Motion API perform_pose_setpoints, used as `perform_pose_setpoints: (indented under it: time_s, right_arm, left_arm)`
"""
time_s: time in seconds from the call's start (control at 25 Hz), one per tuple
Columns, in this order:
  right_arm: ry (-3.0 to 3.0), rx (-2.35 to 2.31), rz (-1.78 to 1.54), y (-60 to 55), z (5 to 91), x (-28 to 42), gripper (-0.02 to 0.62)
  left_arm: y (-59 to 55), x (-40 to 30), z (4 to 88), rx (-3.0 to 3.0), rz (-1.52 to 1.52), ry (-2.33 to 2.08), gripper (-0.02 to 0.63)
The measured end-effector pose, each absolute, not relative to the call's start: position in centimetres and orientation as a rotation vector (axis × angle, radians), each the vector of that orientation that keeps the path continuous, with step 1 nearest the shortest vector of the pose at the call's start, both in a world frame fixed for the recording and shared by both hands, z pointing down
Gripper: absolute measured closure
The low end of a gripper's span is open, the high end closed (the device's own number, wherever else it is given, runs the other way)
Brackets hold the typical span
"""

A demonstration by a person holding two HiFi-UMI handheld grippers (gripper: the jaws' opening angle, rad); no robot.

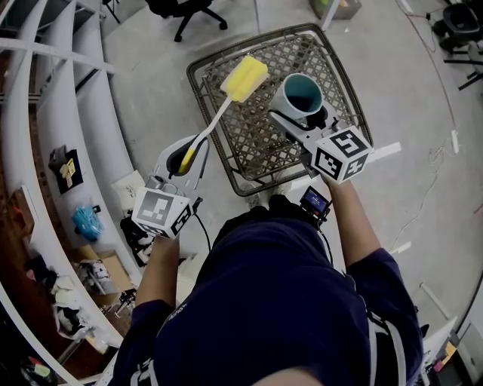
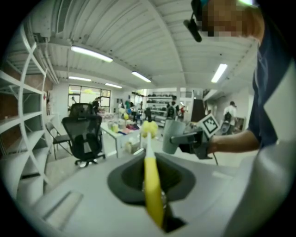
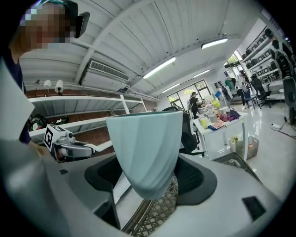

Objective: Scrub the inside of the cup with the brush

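My left gripper (image 1: 186,160) is shut on the yellow handle of a brush (image 1: 213,121); its white stem ends in a yellow sponge head (image 1: 243,78) held over the wire table. In the left gripper view the brush (image 2: 151,185) rises from the jaws, sponge head (image 2: 149,129) at top. My right gripper (image 1: 313,119) is shut on a pale blue cup (image 1: 299,96), upright, its teal inside facing up. The cup (image 3: 147,152) fills the right gripper view between the jaws. The sponge head is left of the cup and outside it.
A square metal mesh table (image 1: 264,143) stands below both tools. White curved shelving (image 1: 68,113) with clutter runs along the left. A black office chair (image 1: 185,11) stands at the far side; cables (image 1: 441,154) lie on the floor at right.
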State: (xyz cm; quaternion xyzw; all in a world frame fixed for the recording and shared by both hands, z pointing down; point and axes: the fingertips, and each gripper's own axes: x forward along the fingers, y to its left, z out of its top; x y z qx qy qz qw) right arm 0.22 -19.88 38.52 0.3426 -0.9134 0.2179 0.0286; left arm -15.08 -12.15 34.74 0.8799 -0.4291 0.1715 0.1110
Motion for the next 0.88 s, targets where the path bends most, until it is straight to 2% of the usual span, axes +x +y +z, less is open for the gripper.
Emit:
perform_pose_setpoints:
  time_s: [0.88]
  right_arm:
    - [-2.809, 0.975, 0.696, -19.3, 39.6, -1.0, 0.252]
  left_arm:
    - [-12.4, -16.3, 36.4, 2.541, 0.511, -1.27, 0.574]
